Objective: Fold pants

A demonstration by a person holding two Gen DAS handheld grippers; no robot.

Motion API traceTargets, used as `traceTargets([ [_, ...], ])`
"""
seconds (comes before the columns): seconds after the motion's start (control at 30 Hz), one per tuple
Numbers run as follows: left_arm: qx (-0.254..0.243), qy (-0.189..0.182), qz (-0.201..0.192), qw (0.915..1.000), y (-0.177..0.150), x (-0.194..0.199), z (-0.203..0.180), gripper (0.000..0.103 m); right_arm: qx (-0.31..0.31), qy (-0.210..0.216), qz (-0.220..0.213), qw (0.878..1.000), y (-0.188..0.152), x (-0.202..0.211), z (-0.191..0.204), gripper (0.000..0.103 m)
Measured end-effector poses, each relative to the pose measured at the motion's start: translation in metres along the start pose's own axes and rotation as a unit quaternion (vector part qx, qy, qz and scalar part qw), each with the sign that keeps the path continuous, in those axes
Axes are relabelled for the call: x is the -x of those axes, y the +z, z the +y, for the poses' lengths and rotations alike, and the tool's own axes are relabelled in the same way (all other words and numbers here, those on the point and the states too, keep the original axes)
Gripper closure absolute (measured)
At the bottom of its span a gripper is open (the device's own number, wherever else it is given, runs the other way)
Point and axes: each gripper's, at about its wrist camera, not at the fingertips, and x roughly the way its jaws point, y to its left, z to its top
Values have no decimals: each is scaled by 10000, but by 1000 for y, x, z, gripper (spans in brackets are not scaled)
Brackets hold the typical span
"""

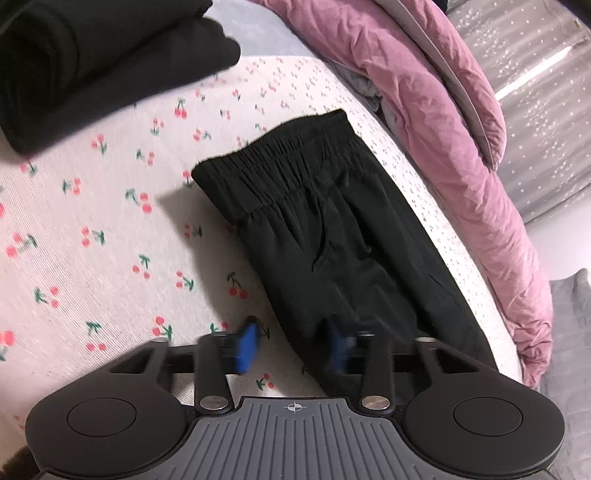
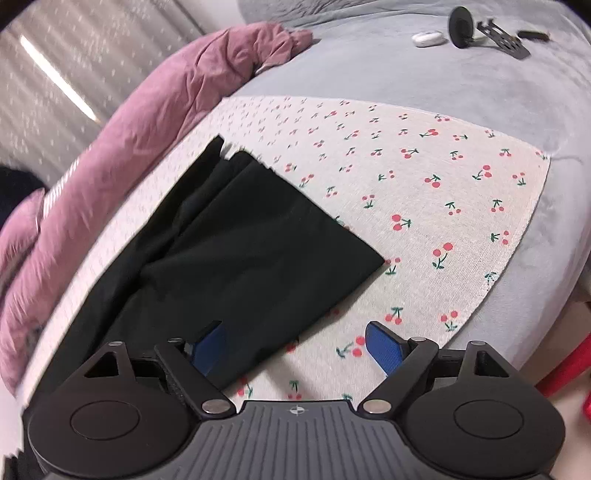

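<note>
Black pants (image 1: 332,236) lie flat on the cherry-print cloth (image 1: 92,240), folded lengthwise, with the elastic waistband at the far end in the left wrist view. In the right wrist view the leg end of the pants (image 2: 240,251) spreads across the cloth (image 2: 424,177). My left gripper (image 1: 293,347) is open and hovers over the near edge of the pants, its blue pads blurred. My right gripper (image 2: 295,350) is open wide, with its left pad (image 2: 208,347) over the pants' near edge and its right pad (image 2: 384,347) over bare cloth. Neither gripper holds anything.
A stack of folded black clothes (image 1: 92,66) sits at the far left. A pink quilt (image 1: 461,147) is bunched along the bed's edge, also in the right wrist view (image 2: 129,122). A grey sheet (image 2: 443,81) carries a white earbud case (image 2: 428,38) and small dark items (image 2: 491,33).
</note>
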Motion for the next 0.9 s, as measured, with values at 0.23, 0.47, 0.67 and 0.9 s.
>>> traceTargets([
  [0.23,-372,32,49,9993,-8,-1,-5,103,227,-278,-442,9984,6,-18,1,102],
  [0.47,-1240,9,-33,9923,-18,36,-16,103,507,-643,-1097,9906,13,22,1,103],
  [0.67,-1723,430,573,9824,-33,36,-13,102,1054,-1320,-814,9823,10,18,-5,103],
  [0.9,-2362,764,799,9654,-40,43,-25,94,1411,-1749,-577,9727,8,4,-6,93],
])
